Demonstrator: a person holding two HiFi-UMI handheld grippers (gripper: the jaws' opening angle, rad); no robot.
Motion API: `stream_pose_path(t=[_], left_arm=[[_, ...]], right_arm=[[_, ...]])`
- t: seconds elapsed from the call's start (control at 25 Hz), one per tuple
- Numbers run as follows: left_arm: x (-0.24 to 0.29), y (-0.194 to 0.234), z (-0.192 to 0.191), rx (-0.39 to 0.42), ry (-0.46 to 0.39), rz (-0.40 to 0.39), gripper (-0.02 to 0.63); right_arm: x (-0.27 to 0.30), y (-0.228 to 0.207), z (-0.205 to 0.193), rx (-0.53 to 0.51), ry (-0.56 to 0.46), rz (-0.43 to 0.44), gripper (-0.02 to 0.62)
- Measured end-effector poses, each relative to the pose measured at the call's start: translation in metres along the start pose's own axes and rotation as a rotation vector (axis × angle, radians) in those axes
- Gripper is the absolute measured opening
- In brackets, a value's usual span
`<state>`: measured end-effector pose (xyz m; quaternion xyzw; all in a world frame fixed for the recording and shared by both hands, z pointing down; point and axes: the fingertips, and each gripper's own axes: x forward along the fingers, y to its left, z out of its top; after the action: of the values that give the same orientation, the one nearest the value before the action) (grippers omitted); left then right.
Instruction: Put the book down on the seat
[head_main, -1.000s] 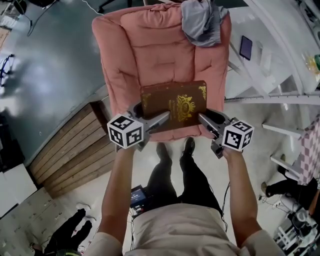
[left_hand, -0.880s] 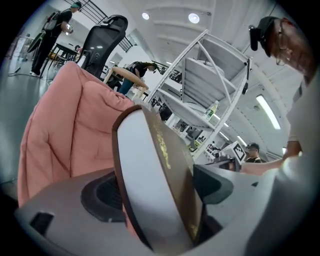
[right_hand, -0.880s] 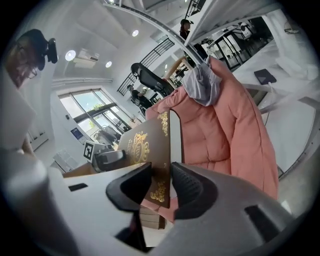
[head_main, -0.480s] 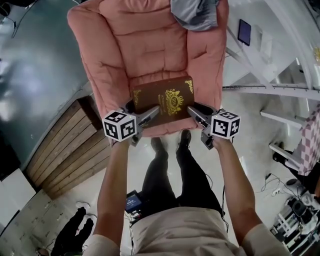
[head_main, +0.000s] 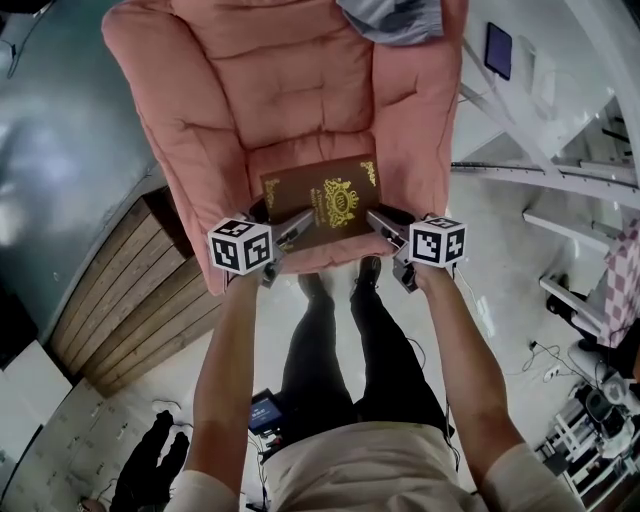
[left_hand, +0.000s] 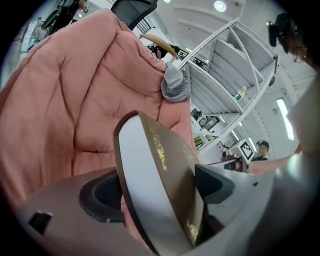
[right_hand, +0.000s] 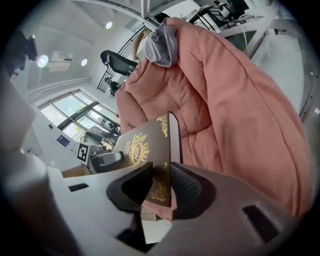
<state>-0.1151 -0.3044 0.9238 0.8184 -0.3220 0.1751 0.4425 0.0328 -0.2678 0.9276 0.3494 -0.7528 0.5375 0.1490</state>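
Book (head_main: 322, 197) spans between left claw (head_main: 300, 222) and right claw (head_main: 380, 222), each clamping one side edge to keep it level. Right jaws have just been closing on it. Seat (head_main: 320, 255) lies beneath both claws; contact unconfirmed.

The book (head_main: 322, 197) is dark brown with a gold crest at its middle and gold scrollwork at its corners. Its page edges are white. The armchair (head_main: 280, 90) is salmon pink and quilted in panels, with a grey cloth (head_main: 392, 18) at the top edge. The left gripper (head_main: 303, 217) and right gripper (head_main: 374, 217) are grey with black pads, each with a white cube of black square markers. The right one's jaws have just been closing on the brown cover. At lower left, a wooden platform (head_main: 130, 300) shows brown plank stripes. The trousers (head_main: 345, 370) are black.
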Motion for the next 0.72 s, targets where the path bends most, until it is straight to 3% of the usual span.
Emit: stream_pose_path(t=[0.48,0.72], left_arm=[[0.046,0.053,-0.052,-0.050,0.074,0.060,0.422],[0.064,0.070,-0.082,-0.126,0.109,0.070,0.426]], right_arm=[[0.042,-0.058,-0.037,0.051,0.074,-0.097,0.097],[0.053,-0.080,-0.052,0.034,0.100,-0.172,0.097]])
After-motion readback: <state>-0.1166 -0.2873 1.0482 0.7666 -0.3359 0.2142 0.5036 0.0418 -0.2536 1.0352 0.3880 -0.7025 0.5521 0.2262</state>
